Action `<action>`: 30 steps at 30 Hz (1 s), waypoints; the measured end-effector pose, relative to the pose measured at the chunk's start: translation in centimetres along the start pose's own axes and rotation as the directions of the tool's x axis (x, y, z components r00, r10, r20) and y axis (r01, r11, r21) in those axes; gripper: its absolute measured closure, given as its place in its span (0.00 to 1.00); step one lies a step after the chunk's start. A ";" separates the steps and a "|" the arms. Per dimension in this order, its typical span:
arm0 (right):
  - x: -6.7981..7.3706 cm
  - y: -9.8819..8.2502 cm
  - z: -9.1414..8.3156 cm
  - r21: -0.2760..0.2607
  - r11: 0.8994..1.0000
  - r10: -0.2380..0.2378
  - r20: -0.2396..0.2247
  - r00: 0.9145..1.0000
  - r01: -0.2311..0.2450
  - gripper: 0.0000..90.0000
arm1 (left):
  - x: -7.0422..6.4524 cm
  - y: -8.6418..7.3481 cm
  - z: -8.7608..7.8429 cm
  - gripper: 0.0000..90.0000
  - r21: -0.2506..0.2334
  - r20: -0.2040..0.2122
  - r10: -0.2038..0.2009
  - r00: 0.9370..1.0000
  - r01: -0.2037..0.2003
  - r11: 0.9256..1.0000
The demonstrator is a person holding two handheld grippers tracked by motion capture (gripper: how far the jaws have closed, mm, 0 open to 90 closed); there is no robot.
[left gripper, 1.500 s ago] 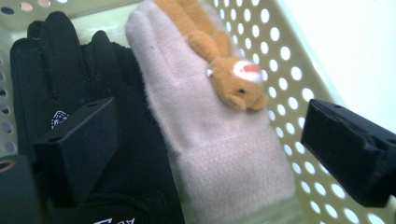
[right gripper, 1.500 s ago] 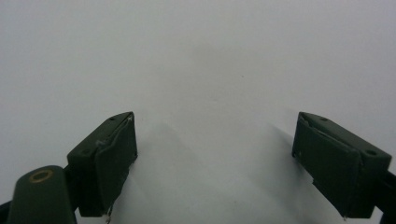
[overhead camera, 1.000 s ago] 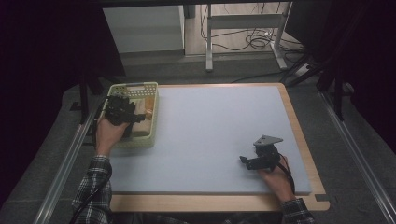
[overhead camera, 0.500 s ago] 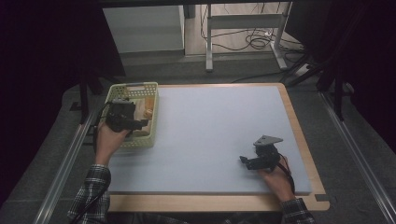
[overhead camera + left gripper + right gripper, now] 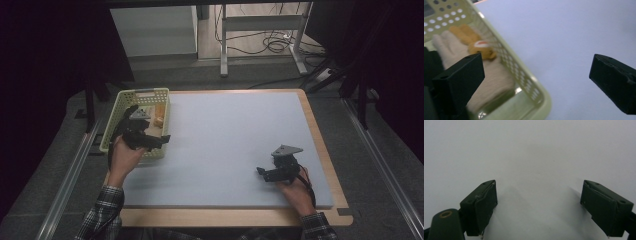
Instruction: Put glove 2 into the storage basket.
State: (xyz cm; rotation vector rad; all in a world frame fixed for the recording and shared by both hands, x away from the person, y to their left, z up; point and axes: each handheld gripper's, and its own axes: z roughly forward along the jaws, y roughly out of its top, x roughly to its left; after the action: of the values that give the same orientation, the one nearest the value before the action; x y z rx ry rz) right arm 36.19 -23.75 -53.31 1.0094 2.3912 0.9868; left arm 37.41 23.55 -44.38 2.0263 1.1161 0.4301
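1. Pale yellow-green perforated basket (image 5: 114, 122) at the table's (image 5: 225, 145) left edge – holds an orange plush toy (image 5: 477, 46) lying on a cream plush piece (image 5: 489, 80).
2. Left tongs (image 5: 161, 139) wide, empty, over the basket's near-right corner.
3. Right tongs (image 5: 260, 171) wide, empty, low over bare table – well apart from basket.
4. No readable writing.

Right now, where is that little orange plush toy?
The orange plush toy lies inside the pale yellow perforated plastic basket at the table's left, beside the left claw.
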 end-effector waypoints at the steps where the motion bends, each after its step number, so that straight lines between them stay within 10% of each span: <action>1: 0.0 0.0 0.0 0.000 1.000 0.000 0.000 1.000 0.000 0.15 | -0.4 0.0 0.1 0.00 -0.004 0.008 0.005 1.000 -0.005 1.000; 30: 0.0 0.0 0.0 -0.001 1.000 -0.001 0.001 1.000 0.001 0.15 | -9.6 -1.8 3.2 0.00 -0.063 0.179 0.159 0.971 -0.150 0.987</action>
State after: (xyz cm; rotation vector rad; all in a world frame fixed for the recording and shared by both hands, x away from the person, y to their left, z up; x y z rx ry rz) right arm 36.18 -23.75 -53.31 1.0079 2.3904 0.9864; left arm 32.90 14.72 -47.16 2.0709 0.8320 0.3363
